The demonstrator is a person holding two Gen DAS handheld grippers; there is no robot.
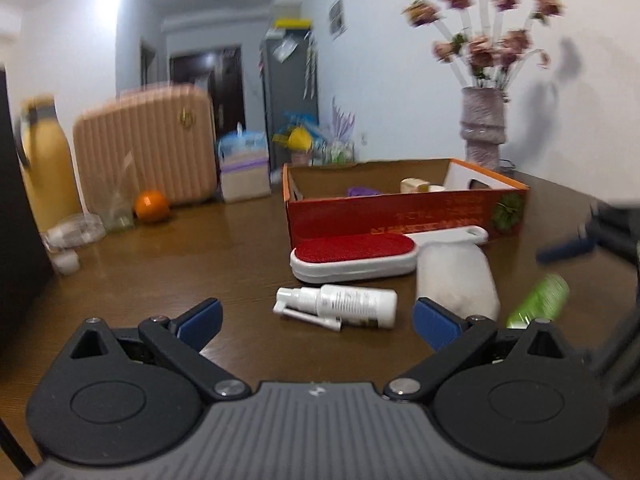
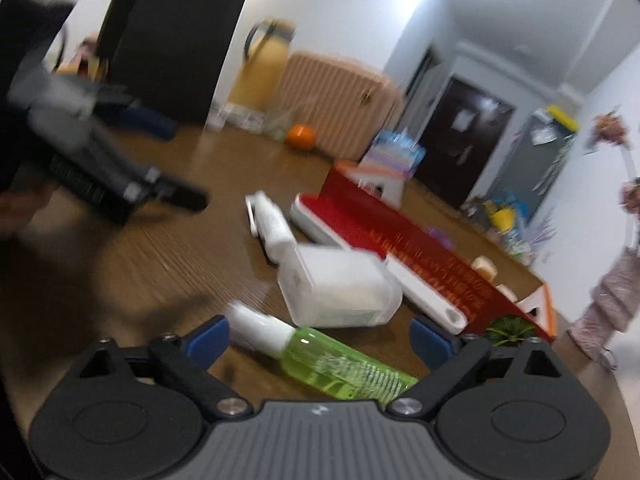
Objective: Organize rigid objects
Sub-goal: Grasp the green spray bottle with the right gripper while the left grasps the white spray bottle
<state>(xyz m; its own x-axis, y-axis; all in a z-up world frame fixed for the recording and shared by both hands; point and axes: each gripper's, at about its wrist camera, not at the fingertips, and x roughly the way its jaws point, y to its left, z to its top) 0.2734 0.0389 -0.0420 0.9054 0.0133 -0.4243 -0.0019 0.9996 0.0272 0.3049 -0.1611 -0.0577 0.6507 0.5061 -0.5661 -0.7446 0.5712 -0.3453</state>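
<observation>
In the left wrist view we look along the left gripper [image 1: 316,316], whose blue-padded jaws stand wide apart over the brown wooden table [image 1: 200,248] with nothing between the pads. Just ahead, at lower centre, a white spray bottle [image 1: 340,306] lies on its side. Beyond it lies a lint brush [image 1: 354,256] with a red face and a white handle, close against the red cardboard box [image 1: 400,212] that fills the middle of the frame, open at the top with a few small items inside. A translucent white container [image 1: 456,276] lies right of centre, touching the brush handle. At the lower right a green spray bottle [image 1: 540,300] shows blurred, with the right gripper [image 1: 588,240] above it at the right edge. At the far left stand a yellow flask [image 1: 48,160], a pink ribbed case [image 1: 148,144] and an orange [image 1: 151,206]; a vase of flowers [image 1: 482,124] stands upper right.

In the right wrist view the right gripper [image 2: 320,344] has its jaws spread wide, and the green spray bottle [image 2: 332,364] lies on the table between them, white cap to the left; we cannot tell whether the pads touch it. The translucent white container [image 2: 340,288] lies just beyond, then the white spray bottle [image 2: 272,220] and lint brush [image 2: 360,236] along the red cardboard box [image 2: 440,272]. The left gripper [image 2: 100,176] is a blur at the left.
</observation>
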